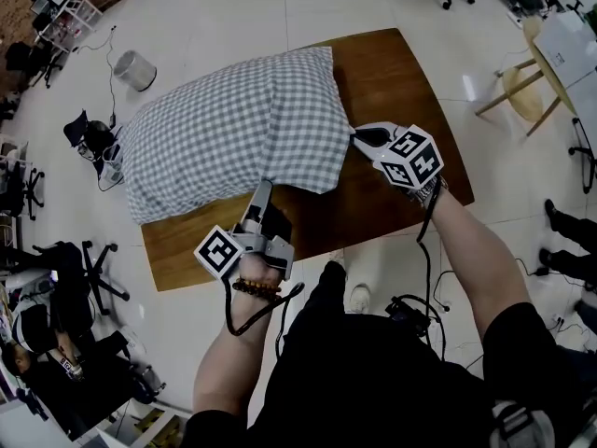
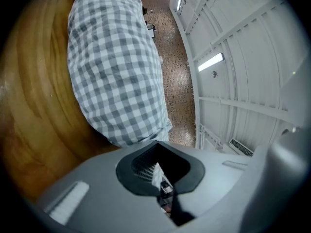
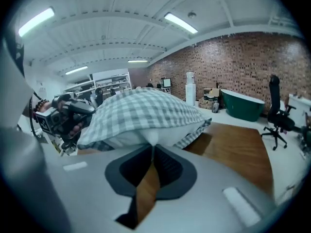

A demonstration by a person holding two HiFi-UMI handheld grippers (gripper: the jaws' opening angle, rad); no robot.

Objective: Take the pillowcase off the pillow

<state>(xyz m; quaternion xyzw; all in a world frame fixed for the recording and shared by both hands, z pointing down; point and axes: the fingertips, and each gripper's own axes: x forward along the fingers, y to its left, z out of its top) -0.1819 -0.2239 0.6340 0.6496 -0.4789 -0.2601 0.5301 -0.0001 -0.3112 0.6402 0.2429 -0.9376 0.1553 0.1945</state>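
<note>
Here, pillowcase (image 2: 116, 72) between left jaws.

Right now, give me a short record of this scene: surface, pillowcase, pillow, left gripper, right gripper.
surface: wooden table
pillowcase: grey-and-white check, on the pillow, not yet pulled off
pillow: white, showing at the open end
left gripper: shut on the pillowcase's near edge
right gripper: shut on the pillow at the open end
</note>
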